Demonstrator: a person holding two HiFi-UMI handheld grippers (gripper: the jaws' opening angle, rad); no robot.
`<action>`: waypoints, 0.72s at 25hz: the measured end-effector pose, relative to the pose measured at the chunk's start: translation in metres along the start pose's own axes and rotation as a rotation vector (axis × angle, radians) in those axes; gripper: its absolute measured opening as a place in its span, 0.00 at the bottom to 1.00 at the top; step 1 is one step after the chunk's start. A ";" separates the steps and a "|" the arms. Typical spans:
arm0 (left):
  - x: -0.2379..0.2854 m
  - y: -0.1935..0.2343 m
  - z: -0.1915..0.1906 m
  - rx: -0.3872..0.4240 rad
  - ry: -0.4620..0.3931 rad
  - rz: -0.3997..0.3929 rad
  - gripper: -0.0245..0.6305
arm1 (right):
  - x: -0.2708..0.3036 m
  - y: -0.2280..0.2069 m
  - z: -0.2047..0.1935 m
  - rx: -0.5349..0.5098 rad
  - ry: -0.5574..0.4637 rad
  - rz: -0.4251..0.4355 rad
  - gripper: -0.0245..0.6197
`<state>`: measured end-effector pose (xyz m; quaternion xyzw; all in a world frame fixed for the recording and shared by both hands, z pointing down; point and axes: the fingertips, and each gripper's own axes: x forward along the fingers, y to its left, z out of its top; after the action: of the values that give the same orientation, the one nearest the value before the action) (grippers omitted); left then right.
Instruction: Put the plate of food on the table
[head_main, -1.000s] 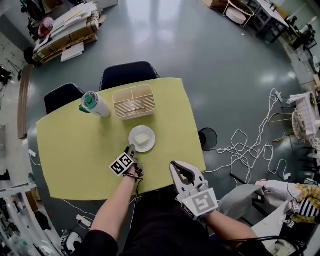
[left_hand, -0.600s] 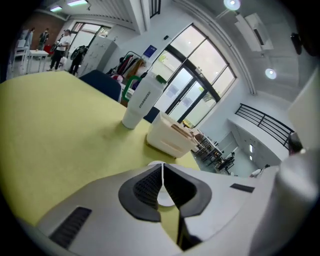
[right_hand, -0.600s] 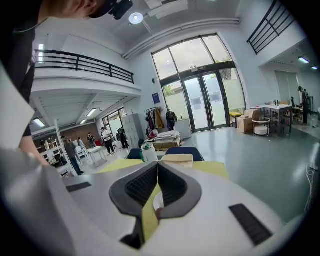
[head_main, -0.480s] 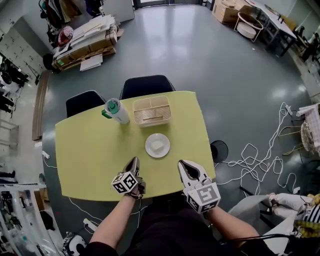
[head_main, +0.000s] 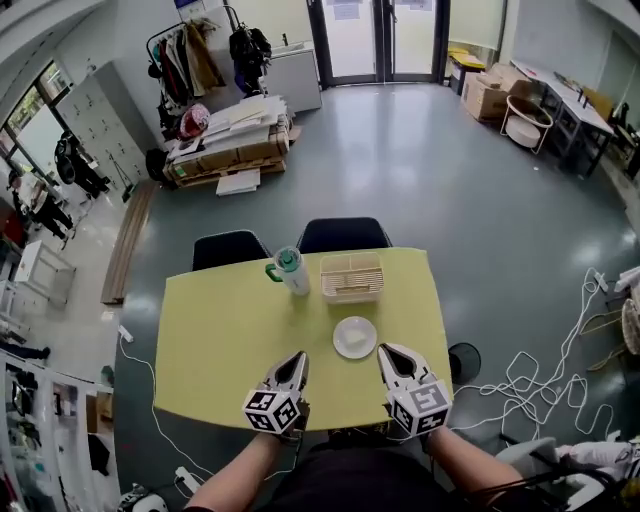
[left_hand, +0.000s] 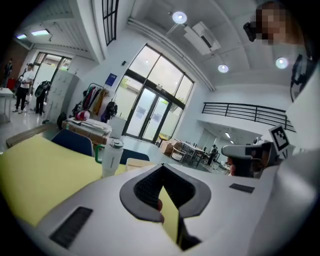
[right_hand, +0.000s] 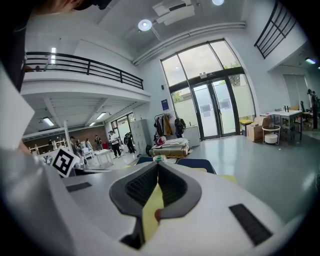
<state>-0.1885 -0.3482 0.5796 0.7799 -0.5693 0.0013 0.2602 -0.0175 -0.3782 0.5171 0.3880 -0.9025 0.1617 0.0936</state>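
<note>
**Plate of food (head_main: 355, 337) down on the table (head_main: 230, 330); little appeared left**

We found the plate lying flat on the yellow top, just on our side of the slatted basket (head_main: 351, 277); its load was too small for us to make out. The left gripper (head_main: 297, 358) sat nearer us than the basket and off to its left, jaws closed tip to tip on nothing; the right gripper (head_main: 388, 352) sat nearer us than the basket and slightly to its right, jaws likewise pressed together and empty; neither touched the plate, as far as we could tell. We judged the placing done; what was left, if anything, was pulling the grippers back.
</note>
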 end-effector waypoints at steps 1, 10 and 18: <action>-0.006 -0.006 0.010 0.012 -0.013 -0.007 0.05 | -0.001 0.002 0.005 -0.007 -0.005 0.002 0.06; -0.029 -0.047 0.055 0.063 -0.080 -0.058 0.05 | -0.004 0.026 0.040 -0.071 -0.049 0.020 0.06; -0.034 -0.066 0.062 0.130 -0.093 -0.096 0.05 | -0.008 0.030 0.048 -0.098 -0.069 -0.009 0.06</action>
<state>-0.1603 -0.3290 0.4888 0.8207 -0.5415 -0.0102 0.1820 -0.0355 -0.3709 0.4635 0.3923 -0.9103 0.1035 0.0822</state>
